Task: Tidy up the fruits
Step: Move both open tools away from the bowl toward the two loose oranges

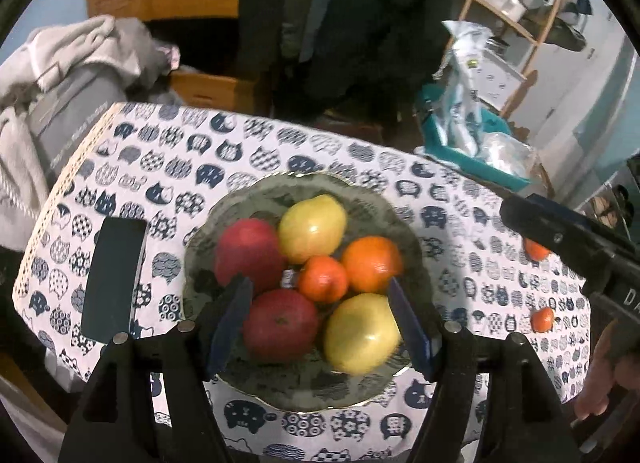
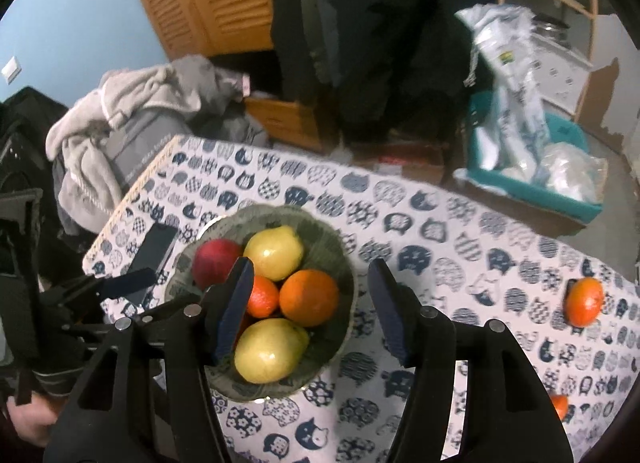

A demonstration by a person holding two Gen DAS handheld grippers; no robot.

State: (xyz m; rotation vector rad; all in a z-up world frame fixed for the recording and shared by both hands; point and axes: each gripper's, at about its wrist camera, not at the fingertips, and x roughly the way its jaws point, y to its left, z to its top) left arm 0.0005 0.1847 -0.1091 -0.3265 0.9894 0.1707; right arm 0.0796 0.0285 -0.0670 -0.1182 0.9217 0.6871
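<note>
Item: fruit bowl (image 1: 404, 223), green, gilt rim, at centre of the left wrist view on a cat-print bench (image 1: 340, 147).

Contents: two red apples (image 1: 248, 251), two yellow pears (image 1: 312, 227), one large orange (image 1: 372, 263), one small mandarin (image 1: 322, 279), packed touching.

Strays: two mandarins (image 2: 585, 301) lay on the cloth at the right edge of the right wrist view, well apart from the bowl; a second showed only partly at lower right.

Left tongs (image 1: 320, 323): jaws parted, nothing between the pads, hanging over the near half of the bowl.

Right tongs (image 2: 316, 311): jaws parted and empty, above the bowl's right rim.

Step in hand, by judgement: fetch the strays. The right tongs sat nearer; best to come down straight over a mandarin, jaws spread wider than the fruit, and close gently at its widest girth, since round fruit rolls.

Surroundings: a dark flat slab (image 1: 114, 275) lay left of the bowl; a teal bin (image 2: 532, 183) with plastic bags stood beyond the bench at upper right; laundry (image 1: 72, 59) at upper left. Nothing lay between bowl and strays; the full bowl leaves little room.
</note>
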